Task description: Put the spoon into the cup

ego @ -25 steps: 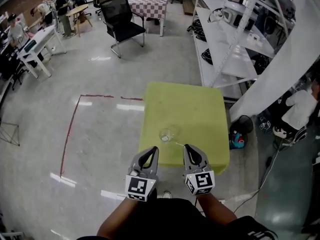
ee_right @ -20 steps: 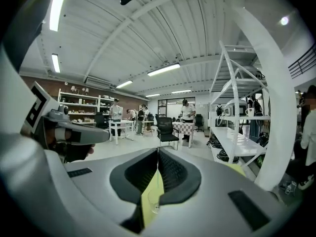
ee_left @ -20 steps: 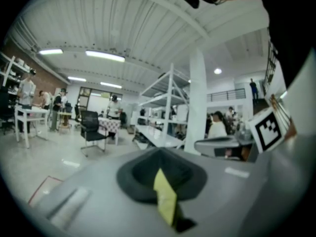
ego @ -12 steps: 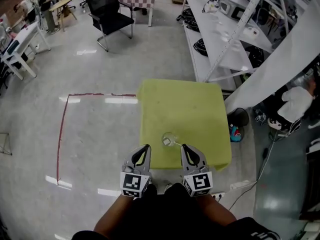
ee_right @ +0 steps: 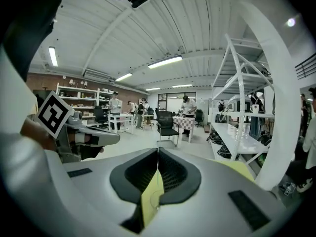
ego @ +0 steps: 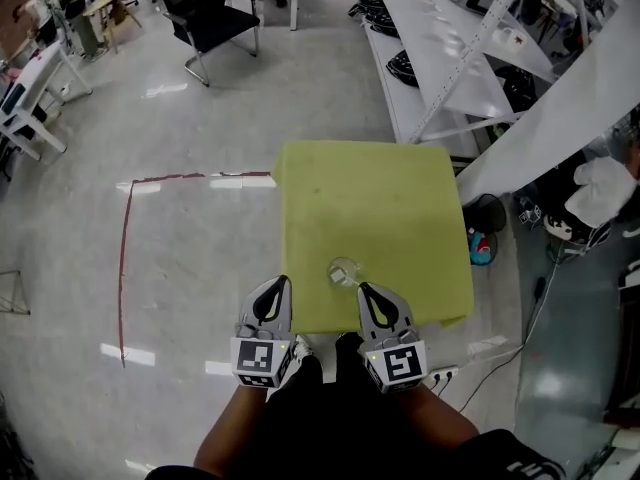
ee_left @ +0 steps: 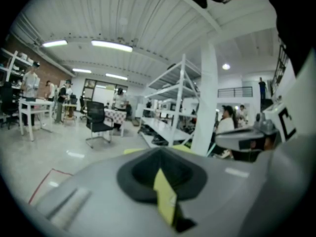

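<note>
Head view: yellow-green table (ego: 400, 198) in front of the person, a clear cup (ego: 343, 271) standing near its near edge. A thin pale sliver, probably the spoon (ego: 358, 281), sits at the cup's near-right side and touches it. Too small to tell whether it lies flat on the table or leans on the rim. Left hand-held gripper (ego: 274, 290) hovers off the near-left of the cup, right hand-held gripper (ego: 370, 296) just near-right of it, both over the table's near edge. Both are clenched and empty: in each gripper view the jaws meet at the tips, with only a strip of yellow table showing through the slot behind. Judged step: the reach for the spoon, nothing picked up yet. The right side is the closer one, so it likely takes the spoon. Spread its jaws before it gets to the handle, not on top of it. Come in low, line the jaws across the thin handle, and close on the end far from the cup so the pads clear the glass. The cup looks light and may tip, so the left could open and steady its wall. Then lift, point the bowl end down, lower inside the rim, let go
</note>
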